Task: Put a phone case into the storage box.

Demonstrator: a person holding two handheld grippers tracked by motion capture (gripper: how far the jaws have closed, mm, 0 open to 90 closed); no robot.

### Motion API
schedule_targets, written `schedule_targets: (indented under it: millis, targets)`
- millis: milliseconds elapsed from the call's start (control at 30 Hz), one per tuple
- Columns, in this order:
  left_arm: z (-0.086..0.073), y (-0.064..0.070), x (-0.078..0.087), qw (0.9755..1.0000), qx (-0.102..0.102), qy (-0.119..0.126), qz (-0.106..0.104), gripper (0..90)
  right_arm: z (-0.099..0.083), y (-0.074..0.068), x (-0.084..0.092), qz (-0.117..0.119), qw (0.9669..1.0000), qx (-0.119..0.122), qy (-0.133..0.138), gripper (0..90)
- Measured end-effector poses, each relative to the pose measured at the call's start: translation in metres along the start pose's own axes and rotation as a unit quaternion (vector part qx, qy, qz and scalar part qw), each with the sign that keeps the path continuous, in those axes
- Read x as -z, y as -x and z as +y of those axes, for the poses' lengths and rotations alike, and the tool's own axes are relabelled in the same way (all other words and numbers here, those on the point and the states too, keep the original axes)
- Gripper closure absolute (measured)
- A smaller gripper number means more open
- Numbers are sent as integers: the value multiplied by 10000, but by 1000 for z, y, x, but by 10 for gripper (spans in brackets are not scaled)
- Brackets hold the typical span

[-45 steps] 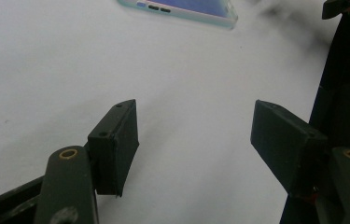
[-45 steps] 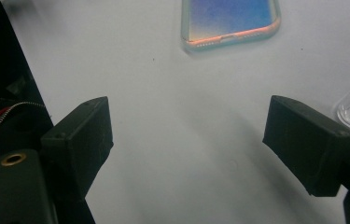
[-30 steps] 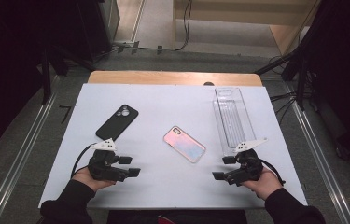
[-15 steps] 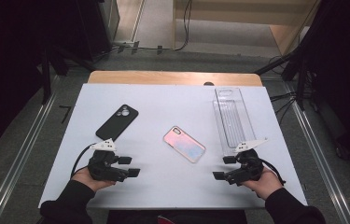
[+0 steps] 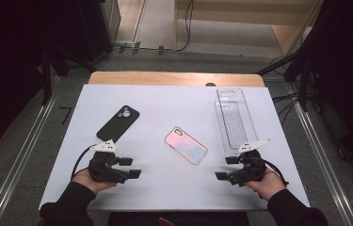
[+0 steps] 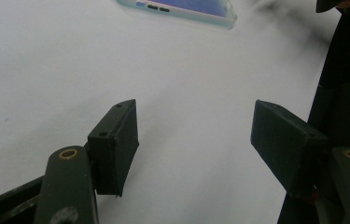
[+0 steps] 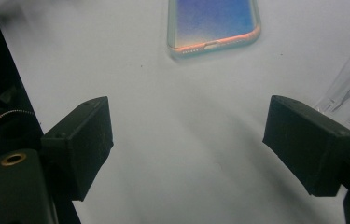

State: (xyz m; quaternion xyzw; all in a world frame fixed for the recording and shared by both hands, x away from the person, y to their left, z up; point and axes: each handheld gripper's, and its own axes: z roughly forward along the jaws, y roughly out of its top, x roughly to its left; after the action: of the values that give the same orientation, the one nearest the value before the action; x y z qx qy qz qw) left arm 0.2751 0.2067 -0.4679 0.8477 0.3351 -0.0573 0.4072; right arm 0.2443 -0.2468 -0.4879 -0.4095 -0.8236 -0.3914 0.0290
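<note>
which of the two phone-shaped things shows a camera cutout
The black phone case, lying at the table's left beyond the left gripper: round camera openings show at its far end. The iridescent pink-blue one at the middle shows none.

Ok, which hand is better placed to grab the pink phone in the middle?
Probably the right. The right gripper sits open and empty, its own view looking straight at the phone's near end. The left gripper, also open, catches just the phone's edge at the top of its view.
</note>
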Motion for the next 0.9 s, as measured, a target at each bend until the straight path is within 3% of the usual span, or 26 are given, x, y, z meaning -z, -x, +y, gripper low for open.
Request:
schedule_targets:
  millis: [300, 533, 900]
  targets:
    - [0, 0, 0, 10000, 11, 9, -9, 322, 8, -6, 0, 52, 9998, 205, 64, 138]
    - [0, 1, 0, 10000, 34, 17, -20, 322, 17, -10, -1, 83, 9996, 226, 169, 138]
    - [0, 1, 0, 10000, 70, 30, -19, 322, 29, -21, -8, -25, 9992, 349, 171, 138]
